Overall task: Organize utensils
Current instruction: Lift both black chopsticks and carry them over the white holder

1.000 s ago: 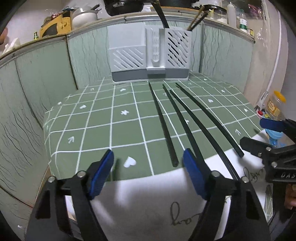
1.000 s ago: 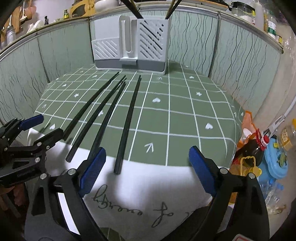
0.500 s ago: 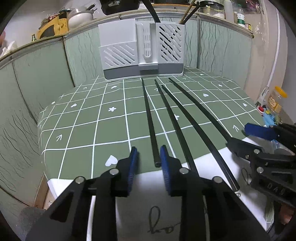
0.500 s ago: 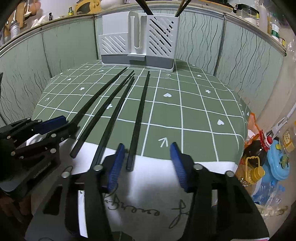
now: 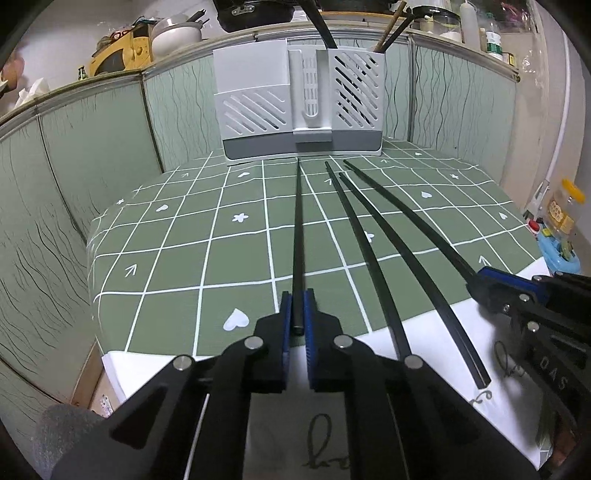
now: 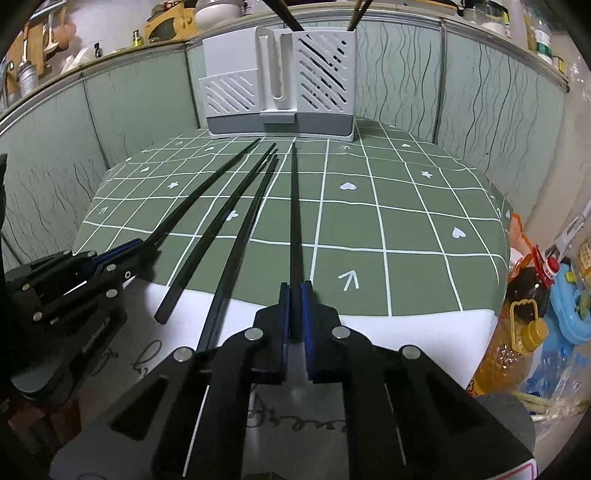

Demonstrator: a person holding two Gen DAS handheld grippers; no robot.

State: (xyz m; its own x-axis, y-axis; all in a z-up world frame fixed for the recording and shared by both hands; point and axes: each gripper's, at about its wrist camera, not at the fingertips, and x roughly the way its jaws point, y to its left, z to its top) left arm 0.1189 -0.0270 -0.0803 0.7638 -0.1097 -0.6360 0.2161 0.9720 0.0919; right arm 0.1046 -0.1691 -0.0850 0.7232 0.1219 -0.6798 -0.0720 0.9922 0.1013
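Jaws of the left gripper pinched the leftmost chopstick; the right gripper pinched the rightmost chopstick.

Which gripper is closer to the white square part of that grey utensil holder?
Left. The left gripper faces the utensil holder near its white compartment; the right gripper lines up with its slatted side.

I'm working in a home kitchen: a shelf behind my table carries a white pot, a dark pan and jars; a cooking-oil bottle stands beside the green grid tablecloth, with a utensil caddy on it.
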